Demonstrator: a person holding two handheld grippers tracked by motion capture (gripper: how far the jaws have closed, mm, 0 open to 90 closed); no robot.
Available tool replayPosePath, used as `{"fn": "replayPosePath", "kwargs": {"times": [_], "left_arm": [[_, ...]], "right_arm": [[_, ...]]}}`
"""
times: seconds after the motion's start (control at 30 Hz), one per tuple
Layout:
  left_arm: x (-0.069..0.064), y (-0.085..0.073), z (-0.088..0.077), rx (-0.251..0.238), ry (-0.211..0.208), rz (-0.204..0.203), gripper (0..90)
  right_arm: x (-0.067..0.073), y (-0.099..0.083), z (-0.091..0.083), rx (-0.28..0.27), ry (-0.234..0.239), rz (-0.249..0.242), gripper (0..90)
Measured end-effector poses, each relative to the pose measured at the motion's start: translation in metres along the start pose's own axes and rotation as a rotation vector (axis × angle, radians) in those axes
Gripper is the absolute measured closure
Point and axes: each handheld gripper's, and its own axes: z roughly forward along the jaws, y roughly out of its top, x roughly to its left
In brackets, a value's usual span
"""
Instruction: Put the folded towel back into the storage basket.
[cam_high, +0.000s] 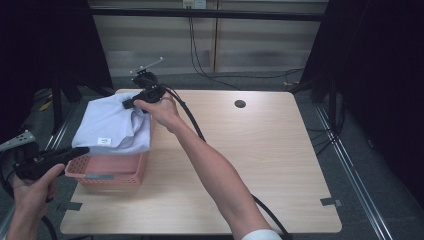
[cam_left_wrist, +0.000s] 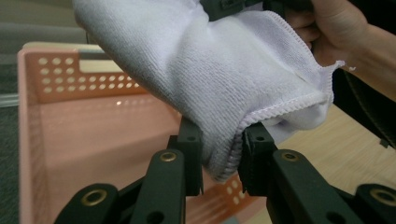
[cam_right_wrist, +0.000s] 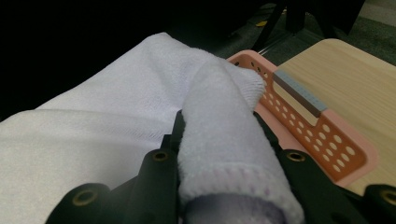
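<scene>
The white towel (cam_high: 114, 125) covers most of the pink basket (cam_high: 107, 174), so the inside of the basket is hidden under the towel. In the right gripper view, the towel (cam_right_wrist: 219, 140) hides the tips of the jaws.

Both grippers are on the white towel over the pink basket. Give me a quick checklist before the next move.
1. Left gripper grip: the white towel edge sits pinched between its jaws. Ok.
2. Right gripper grip: a thick fold of towel fills its jaws. Ok.
3. Towel over the pink basket: it drapes across the far part; the near end is uncovered. Ok.
4. Towel clear of the basket rim: in the left gripper view it hangs above the wall, but a snag on the far side is hidden. Cannot tell.
5. Basket seated on the table: it sits at the left edge; whether it overhangs is unclear. Cannot tell.
</scene>
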Motion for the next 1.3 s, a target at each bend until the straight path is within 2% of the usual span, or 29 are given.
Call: {"fn": "replayPosePath", "kwargs": {"times": [0.2,0.4,0.63,0.73,0.8,1.03,1.13,1.2,1.27,1.3], "left_arm": [[0.016,-0.014,-0.002,0.014,0.03,-0.039,73.7],[0.03,-0.027,0.001,0.052,0.055,-0.073,73.8],[0.044,-0.038,0.004,0.102,0.078,-0.103,73.7],[0.046,-0.043,0.007,0.127,0.094,-0.1,73.7],[0.048,-0.045,0.008,0.143,0.097,-0.1,73.7],[0.05,-0.048,0.016,0.171,0.134,-0.116,73.4],[0.049,-0.048,0.022,0.199,0.147,-0.095,73.0],[0.047,-0.046,0.024,0.198,0.153,-0.081,72.5],[0.044,-0.045,0.026,0.208,0.157,-0.065,69.2],[0.042,-0.044,0.026,0.22,0.16,-0.053,69.2]], "right_arm": [[0.003,-0.009,0.021,0.0,-0.008,0.028,69.8],[0.002,-0.02,0.04,0.009,-0.032,0.039,69.8],[-0.001,-0.036,0.061,0.031,-0.04,0.086,69.8],[-0.004,-0.043,0.069,0.05,-0.045,0.084,69.7],[-0.006,-0.047,0.073,0.051,-0.043,0.101,69.6],[-0.008,-0.054,0.088,0.069,-0.069,0.085,69.4],[-0.011,-0.056,0.091,0.082,-0.078,0.075,69.0],[-0.014,-0.058,0.092,0.085,-0.081,0.085,68.1],[-0.016,-0.059,0.094,0.092,-0.094,0.089,62.5],[-0.016,-0.06,0.095,0.09,-0.105,0.075,58.3]]}}
